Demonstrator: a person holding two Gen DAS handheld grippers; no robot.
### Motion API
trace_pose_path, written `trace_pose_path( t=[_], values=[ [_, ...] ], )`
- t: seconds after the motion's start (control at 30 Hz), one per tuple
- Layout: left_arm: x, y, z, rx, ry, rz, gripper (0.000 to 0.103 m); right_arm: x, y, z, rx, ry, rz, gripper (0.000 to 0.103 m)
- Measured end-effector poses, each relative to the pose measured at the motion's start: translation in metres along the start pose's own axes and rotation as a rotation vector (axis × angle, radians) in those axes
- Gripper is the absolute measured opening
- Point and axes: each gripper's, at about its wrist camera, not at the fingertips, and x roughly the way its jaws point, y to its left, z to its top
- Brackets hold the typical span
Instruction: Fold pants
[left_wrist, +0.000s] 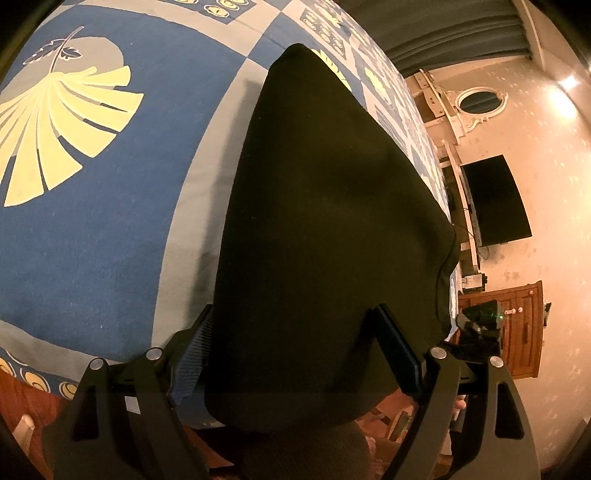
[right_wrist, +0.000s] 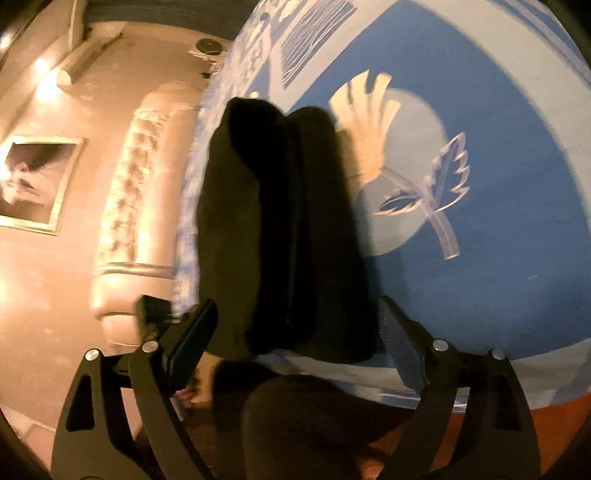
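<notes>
The dark pants (left_wrist: 325, 236) lie folded on a blue, grey and yellow patterned bed cover (left_wrist: 103, 229), running away from me in the left wrist view. My left gripper (left_wrist: 295, 354) is open, its fingers on either side of the near end of the pants. In the right wrist view the pants (right_wrist: 280, 229) show as a narrow folded bundle with a rolled far end. My right gripper (right_wrist: 295, 339) is open, its fingers spread on either side of the near end of the bundle. The right view is blurred.
The bed's near edge (left_wrist: 44, 380) runs below the grippers, with reddish wooden floor beyond. A dark screen (left_wrist: 495, 199) and a wooden cabinet (left_wrist: 517, 328) stand by the wall at right. A padded headboard (right_wrist: 136, 206) and a framed picture (right_wrist: 33, 184) lie at left in the right view.
</notes>
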Motion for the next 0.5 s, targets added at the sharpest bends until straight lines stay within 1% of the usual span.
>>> trace_pose_path(
  t=[0.07,0.1,0.13,0.17,0.2,0.23,0.43,0.47,0.5],
  values=[
    [0.0,0.0,-0.001,0.009,-0.003,0.005,0.083,0.004,0.003,0.0,-0.022,0.003,-0.025,0.084],
    [0.0,0.0,-0.001,0.012,-0.006,0.005,0.083,0.004,0.004,0.0,-0.031,0.004,-0.038,0.075],
    [0.0,-0.001,-0.001,0.013,-0.009,0.006,0.083,0.005,0.003,0.0,-0.034,0.005,-0.057,0.063],
    [0.0,-0.001,-0.001,0.013,-0.014,0.006,0.083,0.004,0.001,0.0,-0.034,0.006,-0.07,0.058],
    [0.0,-0.001,-0.002,0.014,-0.016,0.008,0.083,0.003,-0.002,0.0,-0.031,0.007,-0.065,0.053],
    [0.0,-0.001,-0.002,0.019,-0.017,0.011,0.083,0.003,-0.004,-0.001,-0.026,0.007,-0.061,0.049],
    [-0.002,-0.006,-0.005,0.065,-0.036,0.032,0.083,0.005,-0.005,-0.003,-0.019,0.004,-0.058,0.048],
    [-0.002,-0.007,-0.005,0.078,-0.038,0.04,0.081,0.005,-0.006,-0.003,-0.019,0.004,-0.058,0.048],
    [-0.001,-0.009,-0.005,0.092,-0.039,0.054,0.076,0.006,-0.005,-0.002,-0.021,0.004,-0.058,0.048]
  ],
)
